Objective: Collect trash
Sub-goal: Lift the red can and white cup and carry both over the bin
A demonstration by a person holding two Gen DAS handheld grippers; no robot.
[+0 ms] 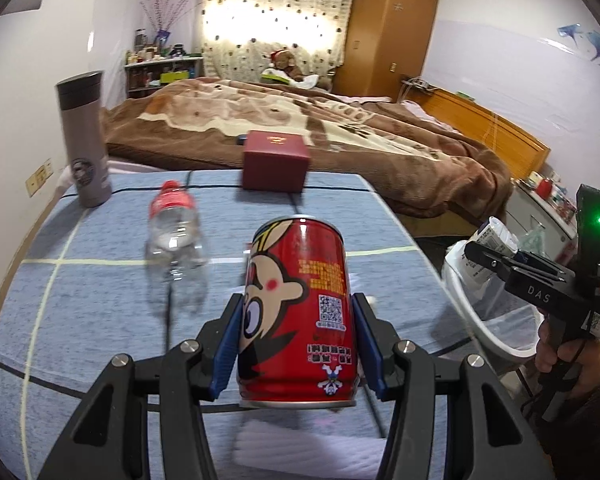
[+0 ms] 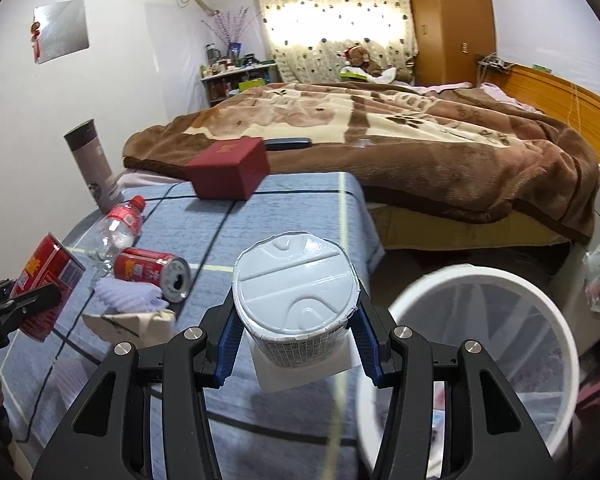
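My left gripper is shut on an upright red cartoon can, its blue pads pressing both sides, lifted above the blue tablecloth. My right gripper is shut on a white lidded cup, held near the table's right edge beside the white bin. On the cloth lie a clear bottle with a red label, a second red can on its side, a white foam sleeve and crumpled paper. The left gripper with its can shows at the right wrist view's left edge.
A grey thermos stands at the table's far left, and a maroon box sits at the far edge. Beyond is a bed with a brown blanket. The bin stands on the floor right of the table.
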